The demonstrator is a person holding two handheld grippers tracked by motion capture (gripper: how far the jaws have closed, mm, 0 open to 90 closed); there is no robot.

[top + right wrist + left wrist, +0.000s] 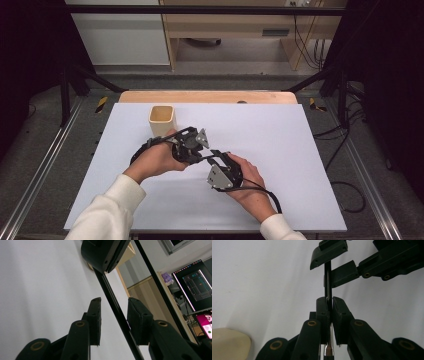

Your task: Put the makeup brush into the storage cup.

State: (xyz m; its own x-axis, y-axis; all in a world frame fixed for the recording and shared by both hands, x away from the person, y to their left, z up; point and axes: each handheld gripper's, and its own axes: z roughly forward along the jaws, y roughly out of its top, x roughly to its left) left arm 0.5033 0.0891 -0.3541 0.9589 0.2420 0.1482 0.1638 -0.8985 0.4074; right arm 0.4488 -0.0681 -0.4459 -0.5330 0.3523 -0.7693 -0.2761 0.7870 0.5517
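Thin black rod (328, 282), long, straight, dark all along, with a silvery metal end (328, 350) showing low between the left tongs' arms in the left gripper view; looks like a pen or stylus, exact kind unclear. In the right gripper view the rod (117, 312) runs as a slim black diagonal line up from the bottom between the right tongs' pads.

Left tongs (330, 311) are clamped narrow on the rod, both pads pressing its sides. Right tongs (113, 315) sit around the rod farther along it, pads on either side with a gap on each side in the right gripper view, so not pinching it; medium-wide. In the left gripper view the right tongs' pads (342, 273) appear at the rod's upper part, one close beside it, one above.

From the high view the rod itself is too small to make out; left tongs (192, 142) and right tongs (220, 167) meet just in front of the cream cup (162, 120), slightly to its right, above the white bench (290, 150). Left hand (155, 160) is nearer the cup, right hand (250, 185) farther from it, toward the near edge.

Cup is squarish, pale cream, open top, upright, near the bench's far edge. Its rounded corner (229, 343) shows at the bottom left of the left gripper view.
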